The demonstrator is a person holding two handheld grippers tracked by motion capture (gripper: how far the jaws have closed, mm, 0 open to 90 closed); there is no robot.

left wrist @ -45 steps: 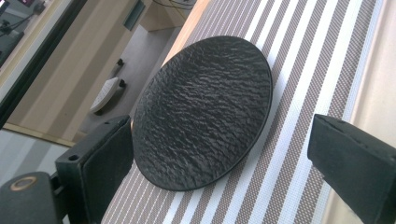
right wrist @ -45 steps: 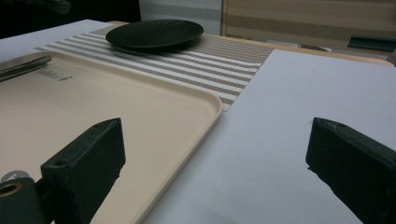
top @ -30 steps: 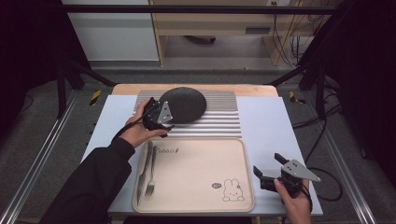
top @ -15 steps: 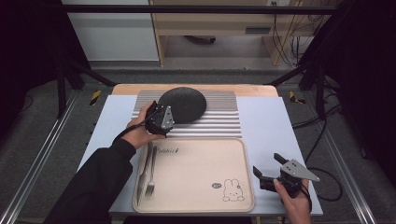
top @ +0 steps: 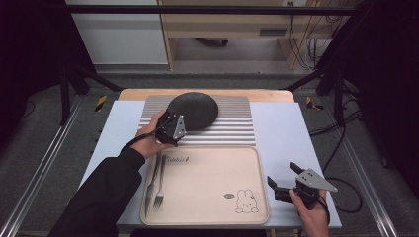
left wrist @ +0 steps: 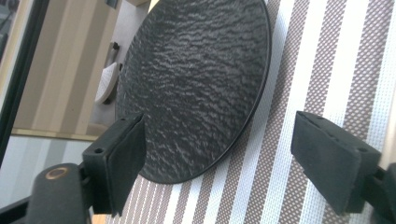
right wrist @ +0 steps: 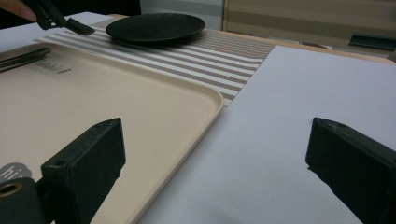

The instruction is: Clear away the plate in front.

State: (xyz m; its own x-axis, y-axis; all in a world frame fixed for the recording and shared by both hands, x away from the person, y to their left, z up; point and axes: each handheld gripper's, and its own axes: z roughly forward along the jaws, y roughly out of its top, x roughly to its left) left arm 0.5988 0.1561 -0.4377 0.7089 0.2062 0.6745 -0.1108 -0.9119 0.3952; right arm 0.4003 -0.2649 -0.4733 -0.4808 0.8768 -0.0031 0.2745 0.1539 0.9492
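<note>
moved: left gripper sits at about the same spot at the plate's near-left edge as a second ago; its jaws have just been closing in, with the near rim of the plate between them. Right gripper, plate, tray and cutlery are unchanged.
left gripper state: jaws apart, pads not pressing on anything; in the left gripper view the plate rim is inside the gap, just beside one pad and well apart from the other.
right gripper state: released, jaws wide; in the right gripper view nothing is between them, only tray corner and table below.
plate: dark textured round plate lies flat on the striped mat, at the far centre of the table, left half of the mat. Same plate in the left gripper view and, farther off, in the right gripper view.
tray: beige tray at near centre, its far edge just beside the mat's near edge.
cutlery: fork plus a second piece beside it lie along the tray's left edge; can't tell what the second piece is.
hidden: left gripper body covers the plate's near-left rim in the high view; the person's left sleeve is cut off at the bottom edge, and the right hand likewise.
writing: dark script line on the tray's far-left part, too small to read; a rabbit drawing with a small dark tag at near right, also illegible.
</note>
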